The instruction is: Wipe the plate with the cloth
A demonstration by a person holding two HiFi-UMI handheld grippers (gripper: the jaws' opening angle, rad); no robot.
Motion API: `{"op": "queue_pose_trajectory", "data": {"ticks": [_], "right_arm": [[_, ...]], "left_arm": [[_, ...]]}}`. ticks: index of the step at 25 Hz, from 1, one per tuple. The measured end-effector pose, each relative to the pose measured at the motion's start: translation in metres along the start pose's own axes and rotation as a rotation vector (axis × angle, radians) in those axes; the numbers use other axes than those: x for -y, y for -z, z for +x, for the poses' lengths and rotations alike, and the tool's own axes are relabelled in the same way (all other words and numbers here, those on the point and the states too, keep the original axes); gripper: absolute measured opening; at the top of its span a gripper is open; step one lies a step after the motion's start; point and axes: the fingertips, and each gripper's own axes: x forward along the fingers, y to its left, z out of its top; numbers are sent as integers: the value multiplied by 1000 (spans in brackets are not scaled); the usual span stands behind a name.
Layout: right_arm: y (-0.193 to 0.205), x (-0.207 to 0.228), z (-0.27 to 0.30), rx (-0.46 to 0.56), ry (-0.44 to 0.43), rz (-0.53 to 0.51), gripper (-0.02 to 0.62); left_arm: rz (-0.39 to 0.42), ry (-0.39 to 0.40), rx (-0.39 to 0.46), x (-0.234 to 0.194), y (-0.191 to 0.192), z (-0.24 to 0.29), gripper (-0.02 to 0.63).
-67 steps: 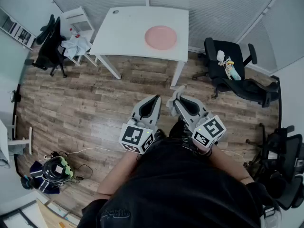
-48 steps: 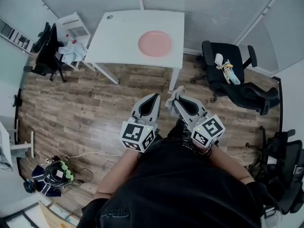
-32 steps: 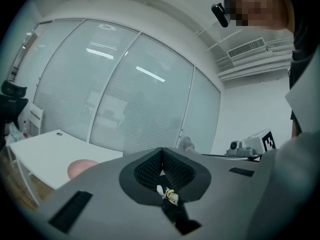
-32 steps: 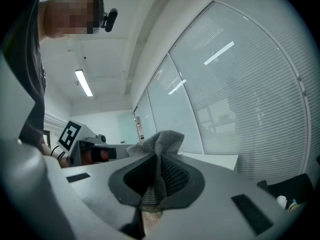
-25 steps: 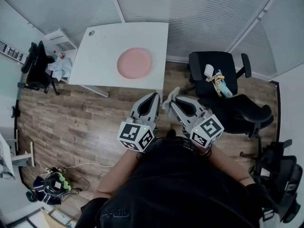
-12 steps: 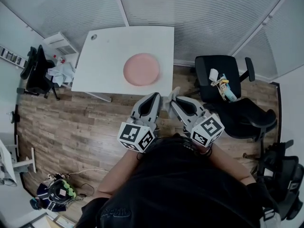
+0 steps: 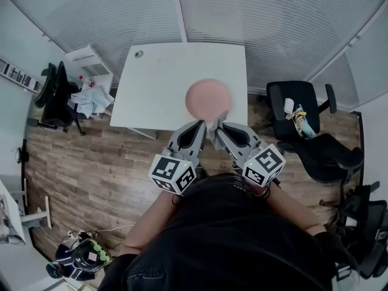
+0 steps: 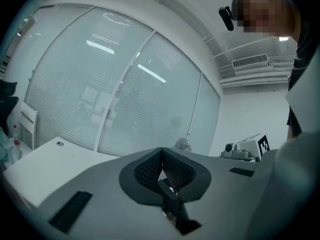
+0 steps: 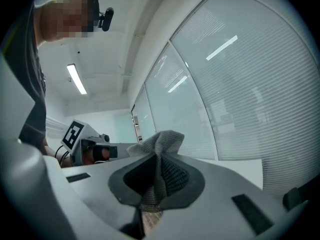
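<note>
A pink plate (image 7: 208, 99) lies on the white table (image 7: 157, 90), near its right front corner. My right gripper (image 7: 217, 126) is shut on a grey cloth (image 9: 161, 149), whose bunched top sticks up between the jaws; in the head view the cloth (image 7: 219, 120) hangs at the plate's near edge. My left gripper (image 7: 203, 125) is shut and holds nothing; its tips sit just left of the right one, at the table's front edge. In the left gripper view the left gripper (image 8: 161, 151) shows closed jaws, with the cloth's tip (image 8: 183, 144) just beyond.
A black office chair (image 7: 315, 141) with small items on its seat stands right of the table. A second chair (image 7: 56, 99) and a white stool (image 7: 88, 62) with cloths stand to the left. Blinds cover the windows behind. The floor is wood planks.
Both grippers have come forward to the table; the plate now lies right at their tips instead of well ahead. The cloth stays gripped in the right gripper.
</note>
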Motion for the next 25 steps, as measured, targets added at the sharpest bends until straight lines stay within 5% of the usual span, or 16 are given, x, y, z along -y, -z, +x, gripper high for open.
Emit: {"op": "queue_pose_trajectory", "data": {"ticks": [8,25], "right_arm": [[12,-9,39,-38,8,25,43],[-16,68,56,-25,-80,28,43]], "left_arm": [[0,2,-28,-39,3,-12,15],[62,-76,-11,-54,-18,69,15]]}}
